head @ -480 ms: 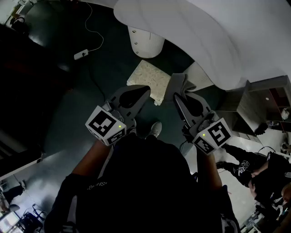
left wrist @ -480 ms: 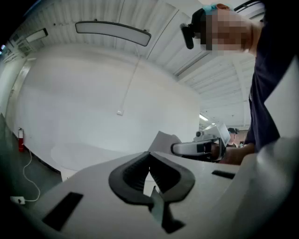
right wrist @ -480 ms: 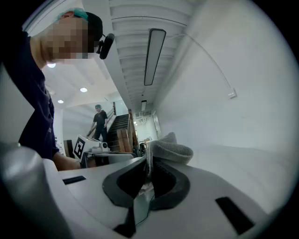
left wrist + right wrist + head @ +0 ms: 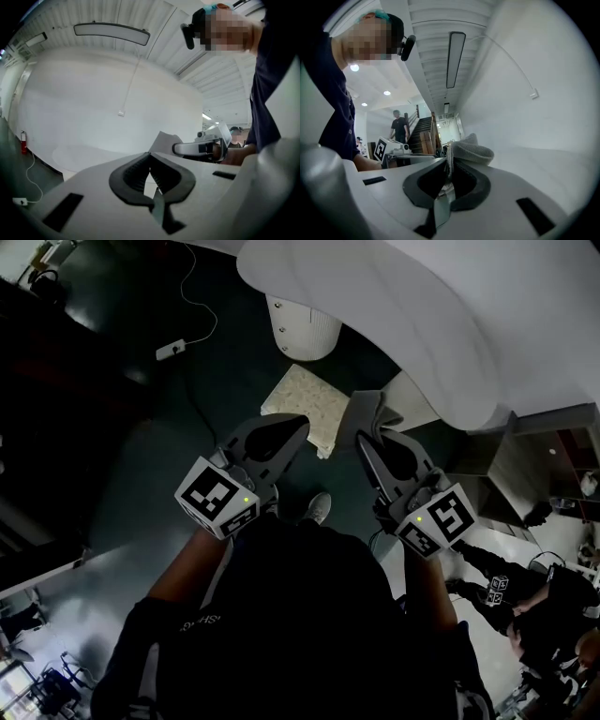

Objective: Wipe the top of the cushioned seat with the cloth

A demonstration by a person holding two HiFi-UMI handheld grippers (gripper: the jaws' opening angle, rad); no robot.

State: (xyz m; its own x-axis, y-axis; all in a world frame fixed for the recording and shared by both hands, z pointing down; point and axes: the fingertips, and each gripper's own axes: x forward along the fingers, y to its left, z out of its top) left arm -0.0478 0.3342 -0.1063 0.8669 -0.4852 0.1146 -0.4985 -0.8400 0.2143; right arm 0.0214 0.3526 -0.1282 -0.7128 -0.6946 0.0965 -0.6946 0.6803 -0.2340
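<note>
The cushioned seat (image 4: 305, 399) is a cream, patterned square on the dark floor, just beyond both grippers in the head view. My right gripper (image 4: 362, 439) is held above the seat's right edge and is shut on a grey cloth (image 4: 367, 412). In the right gripper view the cloth (image 4: 471, 151) bunches out over the shut jaws of the right gripper (image 4: 449, 161). My left gripper (image 4: 298, 422) hovers over the seat's near edge. Its jaws meet with nothing between them in the left gripper view (image 4: 150, 157). There the right gripper (image 4: 201, 148) and the cloth (image 4: 162, 142) show beyond them.
A large white curved surface (image 4: 422, 296) overhangs the far side, with a white perforated cylinder (image 4: 302, 326) below it. A power strip (image 4: 169, 351) with a cable lies on the floor at left. My shoe (image 4: 321, 507) is near the seat. A cabinet (image 4: 525, 460) stands at right.
Both grippers keep almost the same pose, the right one still shut on the cloth. The head view has shifted very slightly.
</note>
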